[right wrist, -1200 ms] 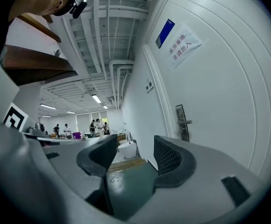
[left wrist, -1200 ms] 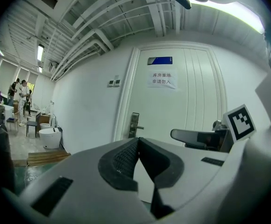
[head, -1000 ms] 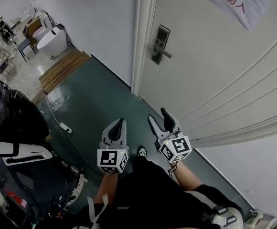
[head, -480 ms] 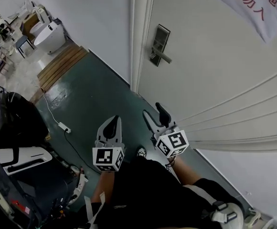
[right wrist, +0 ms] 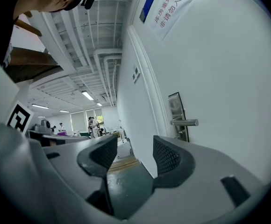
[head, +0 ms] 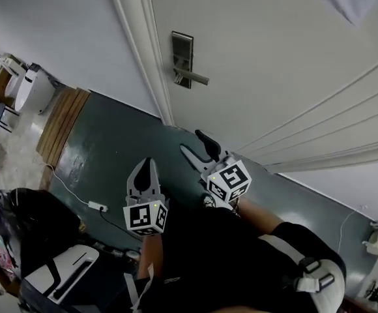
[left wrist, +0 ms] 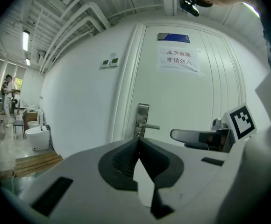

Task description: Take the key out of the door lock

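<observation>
Nearest, the person's dark-clothed legs (head: 202, 259) fill the bottom of the head view. Both grippers are held out just above them, over the green floor (head: 120, 142), well short of the door.

Left gripper (left wrist: 138, 141): jaws clenched together, ribbed pads meeting at the tip, nothing caught between them.

Right gripper (right wrist: 134, 155): jaws released, with a clear gap between the two mesh-textured pads. Only floor and wall show through it.

The two tools sit side by side but apart. The right one is slightly further forward and angled toward the door.

Farther out on the floor, left side: a white power strip (head: 98, 206) with a thin cable, then a slatted wooden platform (head: 62, 119) against the wall.

Beyond the grippers stands the white door (head: 274, 64), shut in its white frame (head: 140, 44). The lock plate (head: 182, 59), a tall metal rectangle, sits at the door's edge just beside the frame. A lever handle (head: 193, 78) sticks out from it, pointing away from the frame. Key: too small to make out at the plate in any view. Neither gripper touches plate or handle.

Highest on the door: a paper notice (left wrist: 179, 59) with red print, and a blue sign (left wrist: 173, 37) at the door's top edge.
</observation>
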`<state>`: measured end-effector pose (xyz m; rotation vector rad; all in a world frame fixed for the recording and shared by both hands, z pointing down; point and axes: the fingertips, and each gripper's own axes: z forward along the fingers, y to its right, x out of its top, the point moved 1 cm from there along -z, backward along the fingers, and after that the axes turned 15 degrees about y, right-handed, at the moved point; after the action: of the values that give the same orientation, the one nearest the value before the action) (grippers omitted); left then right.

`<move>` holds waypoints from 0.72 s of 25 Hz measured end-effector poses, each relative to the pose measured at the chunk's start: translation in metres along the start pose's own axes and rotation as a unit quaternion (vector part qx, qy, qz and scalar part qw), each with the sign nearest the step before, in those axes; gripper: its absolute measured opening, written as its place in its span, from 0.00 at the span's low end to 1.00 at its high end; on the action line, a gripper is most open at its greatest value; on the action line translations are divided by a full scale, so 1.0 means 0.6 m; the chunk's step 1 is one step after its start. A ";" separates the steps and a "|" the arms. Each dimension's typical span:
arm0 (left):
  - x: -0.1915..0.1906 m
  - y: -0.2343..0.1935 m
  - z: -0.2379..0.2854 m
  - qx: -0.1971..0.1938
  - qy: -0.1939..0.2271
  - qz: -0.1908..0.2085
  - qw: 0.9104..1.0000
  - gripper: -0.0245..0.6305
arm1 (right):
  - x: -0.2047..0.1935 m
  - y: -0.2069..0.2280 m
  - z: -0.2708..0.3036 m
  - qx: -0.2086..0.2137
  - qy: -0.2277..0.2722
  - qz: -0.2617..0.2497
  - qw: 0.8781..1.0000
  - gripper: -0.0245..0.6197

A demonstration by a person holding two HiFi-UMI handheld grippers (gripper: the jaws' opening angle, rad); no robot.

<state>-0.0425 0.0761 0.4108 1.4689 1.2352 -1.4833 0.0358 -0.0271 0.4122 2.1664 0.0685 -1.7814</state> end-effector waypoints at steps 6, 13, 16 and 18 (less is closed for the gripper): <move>0.000 -0.071 0.124 -0.106 -0.017 0.003 0.994 0.07 | -0.014 0.049 0.086 -0.097 0.009 -0.023 0.995 0.41; 0.015 -0.146 0.210 -0.209 -0.044 -0.002 0.977 0.07 | -0.014 0.044 0.136 -0.209 0.026 -0.017 0.977 0.41; 0.011 -0.166 0.240 -0.245 -0.048 -0.003 0.968 0.07 | -0.023 0.046 0.147 -0.251 0.033 -0.015 0.967 0.41; 0.005 -0.175 0.255 -0.269 -0.054 -0.004 0.962 0.07 | -0.028 0.045 0.150 -0.278 0.039 -0.016 0.960 0.41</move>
<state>-0.1902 -0.0361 0.4083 1.0060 1.4344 -1.0933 -0.0463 -0.0752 0.4199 1.8236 0.5553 -1.4609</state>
